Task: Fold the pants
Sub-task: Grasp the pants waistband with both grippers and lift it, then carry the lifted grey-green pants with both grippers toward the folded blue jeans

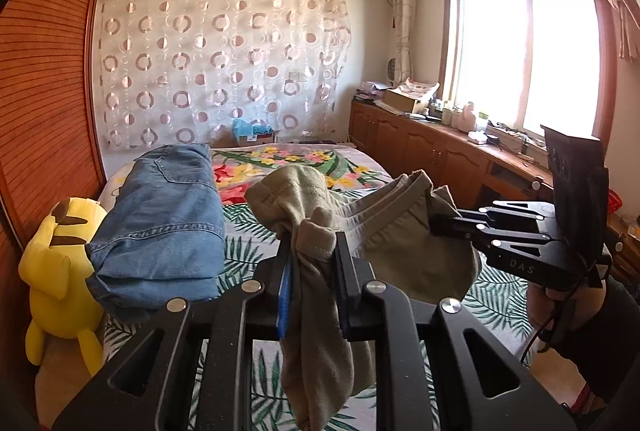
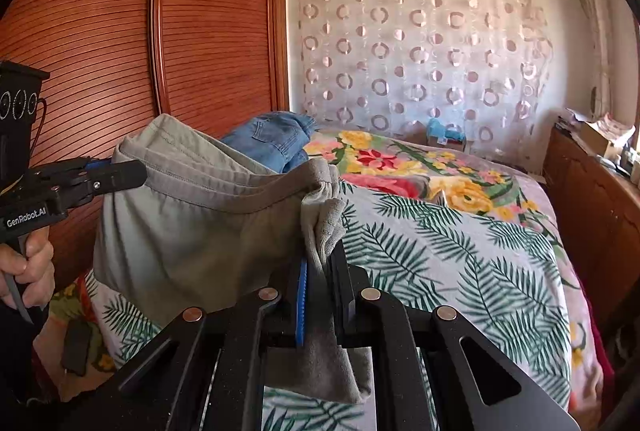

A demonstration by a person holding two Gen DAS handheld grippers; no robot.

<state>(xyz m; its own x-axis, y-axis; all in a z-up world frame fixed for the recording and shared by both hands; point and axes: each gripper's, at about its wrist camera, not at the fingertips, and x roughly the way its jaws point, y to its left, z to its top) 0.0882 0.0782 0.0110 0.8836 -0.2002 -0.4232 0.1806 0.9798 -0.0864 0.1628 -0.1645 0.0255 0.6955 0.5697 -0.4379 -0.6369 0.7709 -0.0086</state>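
Olive pants [image 1: 384,227] hang above the floral bed [image 1: 280,167], 1 corner pinched in the left gripper [image 1: 310,255], another in the right gripper [image 2: 320,263]. Beyond, on the bed: 1 folded jeans [image 1: 168,215], beside 1 yellow plush [image 1: 60,263].

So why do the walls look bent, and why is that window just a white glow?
Left wrist view: the window is blown out white, throwing a warm flare around its frame, and the wardrobe bows with the fisheye. Right wrist view: the wardrobe doors curve the same way, black corners vignette the picture, and light falls evenly on the bedspread.
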